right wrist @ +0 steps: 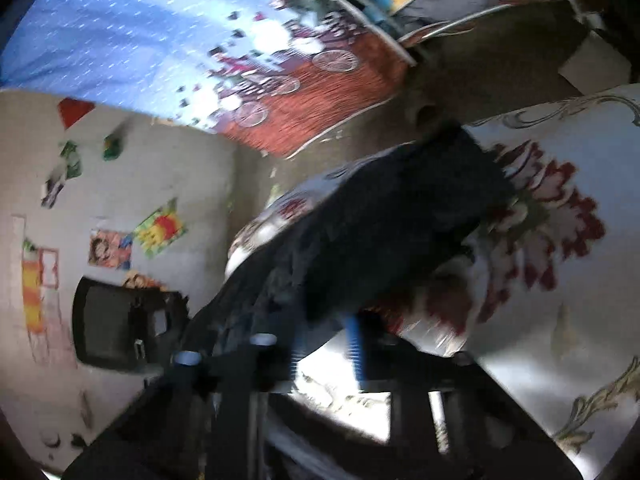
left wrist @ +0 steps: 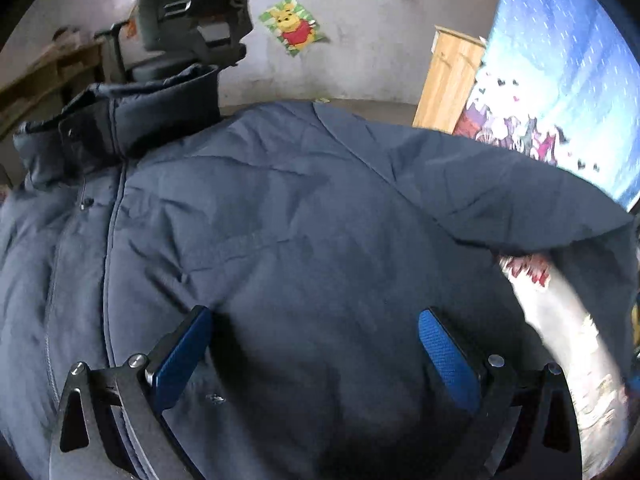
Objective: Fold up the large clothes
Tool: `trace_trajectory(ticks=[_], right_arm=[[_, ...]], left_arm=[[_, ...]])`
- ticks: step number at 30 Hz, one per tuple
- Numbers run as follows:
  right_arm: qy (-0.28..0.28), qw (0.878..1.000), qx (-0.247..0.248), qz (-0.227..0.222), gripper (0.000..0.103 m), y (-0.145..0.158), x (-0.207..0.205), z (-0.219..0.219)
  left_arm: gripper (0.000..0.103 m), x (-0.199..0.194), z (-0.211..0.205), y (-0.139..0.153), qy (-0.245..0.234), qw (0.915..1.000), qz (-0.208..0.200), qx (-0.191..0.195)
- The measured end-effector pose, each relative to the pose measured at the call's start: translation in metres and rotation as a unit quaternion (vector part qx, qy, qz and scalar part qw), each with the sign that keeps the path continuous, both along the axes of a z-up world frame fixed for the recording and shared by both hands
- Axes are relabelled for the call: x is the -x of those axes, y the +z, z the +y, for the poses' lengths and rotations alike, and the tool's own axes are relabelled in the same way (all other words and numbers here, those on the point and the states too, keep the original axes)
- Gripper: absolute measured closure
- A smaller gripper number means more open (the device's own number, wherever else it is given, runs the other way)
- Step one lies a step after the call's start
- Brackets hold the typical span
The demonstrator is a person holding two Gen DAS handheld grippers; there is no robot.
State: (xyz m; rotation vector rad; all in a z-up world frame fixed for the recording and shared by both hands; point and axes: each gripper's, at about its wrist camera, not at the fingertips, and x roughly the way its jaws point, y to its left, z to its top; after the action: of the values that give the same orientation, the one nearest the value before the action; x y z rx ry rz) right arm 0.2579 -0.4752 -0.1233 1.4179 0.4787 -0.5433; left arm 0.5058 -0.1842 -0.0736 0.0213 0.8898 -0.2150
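Observation:
A large dark navy padded jacket point(left wrist: 288, 216) lies spread out front up, zipper at the left and collar at the upper left. Its right sleeve point(left wrist: 500, 188) stretches toward the right. My left gripper point(left wrist: 316, 332) hovers open just above the jacket's lower front, blue pads wide apart and empty. In the blurred, tilted right wrist view, my right gripper point(right wrist: 326, 338) has its blue pads close together on a dark fold of the jacket sleeve point(right wrist: 400, 216), held above the floral bedspread point(right wrist: 560, 264).
A black office chair point(left wrist: 192, 28) stands behind the collar. A wooden cabinet point(left wrist: 448, 80) and a blue patterned curtain point(left wrist: 560, 80) are at the back right. Posters hang on the grey wall point(left wrist: 360, 40). A dark monitor point(right wrist: 108, 324) shows at the left.

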Motion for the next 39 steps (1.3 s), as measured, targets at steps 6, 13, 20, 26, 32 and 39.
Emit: trace_trajectory(ticks=[6,13,20,26,32,39], right_arm=[[0.019,0.993,0.120,0.002,0.100,0.050,-0.007,-0.009],[0.098,0.912,0.392,-0.069,0.100,0.192,-0.045,0.029],[0.255,0.793,0.516,-0.200,0.100,0.294,-0.097,0.142],[0.435,0.695,0.526,-0.228,0.100,0.304,-0.123,0.263],[0.546,0.625,0.524,-0.191,0.100,0.261,-0.130,0.337],[0.640,0.571,0.499,-0.123,0.098,0.189,-0.124,0.396]], left_arm=[[0.000,0.008,0.012,0.009,-0.015,0.9998,0.007,0.007],[0.000,0.035,0.068,0.044,-0.024,0.9995,-0.017,0.015],[0.000,0.069,0.152,0.080,0.014,0.9986,-0.047,0.020],[0.000,0.100,0.244,0.098,0.115,0.9908,-0.055,0.046],[0.000,0.135,0.333,0.099,0.213,0.9673,-0.069,0.118],[0.000,0.149,0.375,0.074,0.254,0.9501,-0.046,0.175]])
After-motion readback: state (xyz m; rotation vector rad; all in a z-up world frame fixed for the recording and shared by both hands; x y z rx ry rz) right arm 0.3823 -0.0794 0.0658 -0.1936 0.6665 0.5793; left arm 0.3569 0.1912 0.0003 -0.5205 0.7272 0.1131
